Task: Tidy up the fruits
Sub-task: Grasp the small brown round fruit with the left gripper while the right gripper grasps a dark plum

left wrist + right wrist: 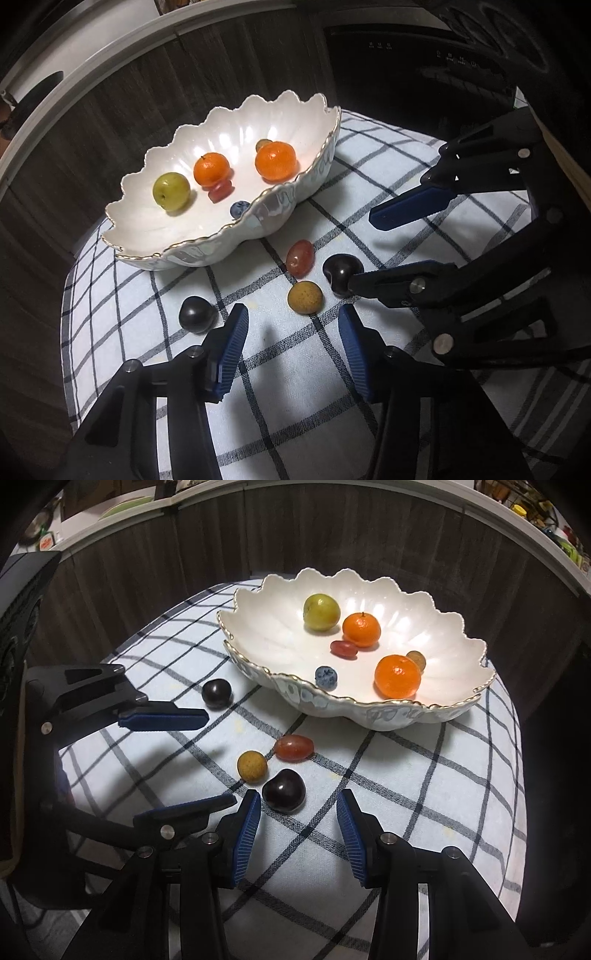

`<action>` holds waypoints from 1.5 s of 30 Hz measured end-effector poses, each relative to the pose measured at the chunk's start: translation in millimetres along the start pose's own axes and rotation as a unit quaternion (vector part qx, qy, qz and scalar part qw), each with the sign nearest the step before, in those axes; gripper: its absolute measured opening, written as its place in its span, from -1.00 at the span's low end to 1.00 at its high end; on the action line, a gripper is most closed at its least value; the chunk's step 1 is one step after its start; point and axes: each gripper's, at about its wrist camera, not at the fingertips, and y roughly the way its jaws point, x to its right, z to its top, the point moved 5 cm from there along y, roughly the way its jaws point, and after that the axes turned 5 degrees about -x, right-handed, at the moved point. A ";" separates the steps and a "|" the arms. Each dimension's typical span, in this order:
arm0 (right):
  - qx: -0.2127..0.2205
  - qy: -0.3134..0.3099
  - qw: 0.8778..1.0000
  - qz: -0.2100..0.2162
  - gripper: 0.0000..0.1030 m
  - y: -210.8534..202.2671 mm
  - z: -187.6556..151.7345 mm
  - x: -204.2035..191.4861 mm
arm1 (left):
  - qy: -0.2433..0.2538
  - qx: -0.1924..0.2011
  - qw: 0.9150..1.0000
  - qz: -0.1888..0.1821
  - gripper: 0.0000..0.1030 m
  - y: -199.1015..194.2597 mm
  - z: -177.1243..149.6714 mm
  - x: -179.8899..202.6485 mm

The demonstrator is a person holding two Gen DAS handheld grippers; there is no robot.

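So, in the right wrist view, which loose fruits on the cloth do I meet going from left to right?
dark round fruit → yellow bumpy fruit → dark cherry → red grape

Home kitchen. Dark wood-grain cabinet fronts (207,546) run behind, pale countertop edge (92,70) above them. Black appliance (424,85) with row of small lit control symbols built in beside cabinets, likely dishwasher or oven. Countertop clutter at right: bottles and jars (565,542), too small to identify. Plate-like dish (122,506) on counter at left. Checked tea-towel cloth (406,775) spread over small bench, scalloped white serving bowl (461,701) with gold rim holding fruit: domestic tableware, not lab gear.
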 end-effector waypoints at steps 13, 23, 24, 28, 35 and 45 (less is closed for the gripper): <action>-0.007 -0.016 1.000 0.023 -0.29 15.3 -0.8 -1.2 | 0.018 0.008 1.000 -0.023 -0.17 13.6 1.8 -1.3; -0.002 -0.020 0.999 0.032 -0.29 19.3 0.2 -1.1 | 0.007 0.002 0.998 -0.058 -0.22 23.0 2.4 -9.8; -0.002 -0.020 0.999 0.033 -0.29 19.7 0.3 -1.1 | 0.004 0.002 0.998 -0.063 -0.23 23.1 2.2 -11.2; -0.001 -0.013 0.999 0.041 -0.29 22.2 1.9 0.4 | 0.004 0.005 0.997 -0.081 -0.48 23.3 2.0 -10.2; 0.001 -0.002 0.999 0.049 -0.29 23.2 0.7 -0.8 | -0.001 0.006 0.997 -0.081 -0.53 21.4 -0.2 -7.8; -0.004 0.003 0.998 0.067 -0.43 28.4 -1.0 -5.5 | -0.010 0.007 0.997 -0.077 -0.54 19.7 -2.1 -9.5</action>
